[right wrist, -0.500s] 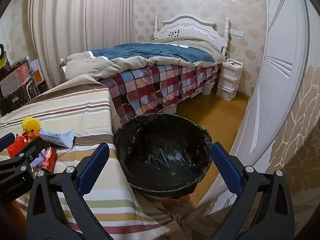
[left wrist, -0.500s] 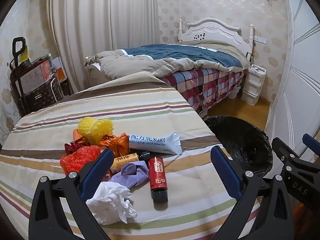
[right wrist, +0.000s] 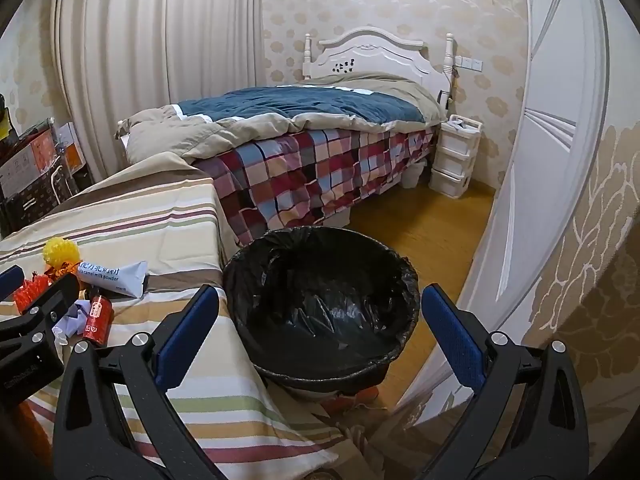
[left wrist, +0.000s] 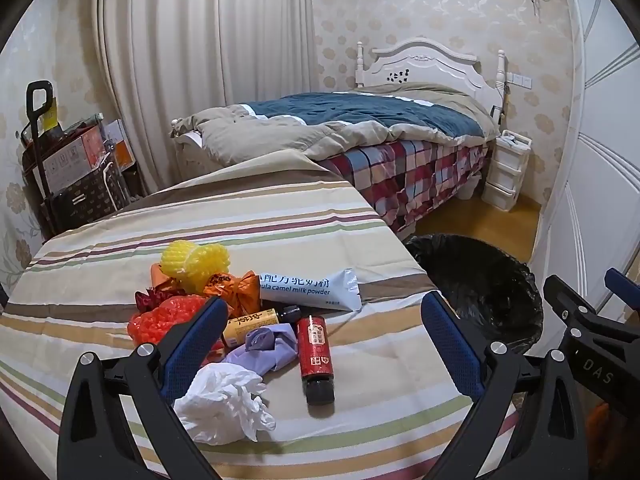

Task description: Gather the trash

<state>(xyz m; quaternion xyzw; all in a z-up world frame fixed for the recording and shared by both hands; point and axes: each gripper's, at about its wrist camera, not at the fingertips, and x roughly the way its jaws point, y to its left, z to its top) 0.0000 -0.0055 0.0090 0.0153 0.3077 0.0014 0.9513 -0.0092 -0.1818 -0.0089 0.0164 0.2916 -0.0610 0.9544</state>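
Observation:
A pile of trash lies on the striped tablecloth (left wrist: 280, 216): white crumpled plastic (left wrist: 224, 404), a red bottle (left wrist: 316, 350), a purple wrapper (left wrist: 266, 344), a yellow-labelled bottle (left wrist: 252, 320), a milk powder pouch (left wrist: 308, 286), yellow foam net (left wrist: 196, 260), orange wrapper (left wrist: 236, 288) and red foam net (left wrist: 164, 318). My left gripper (left wrist: 320, 324) hovers open just in front of the pile, nothing between its fingers. My right gripper (right wrist: 320, 308) stands open above the near rim of the black-lined bin (right wrist: 320, 300), which sits on the floor to the right of the table.
A bed (left wrist: 380, 128) with a checked cover stands behind the table. White drawers (right wrist: 454, 156) sit by the headboard. A cart with boxes (left wrist: 76, 168) is at far left. A white door (right wrist: 560, 160) flanks the bin on the right, with wooden floor (right wrist: 420, 220) between.

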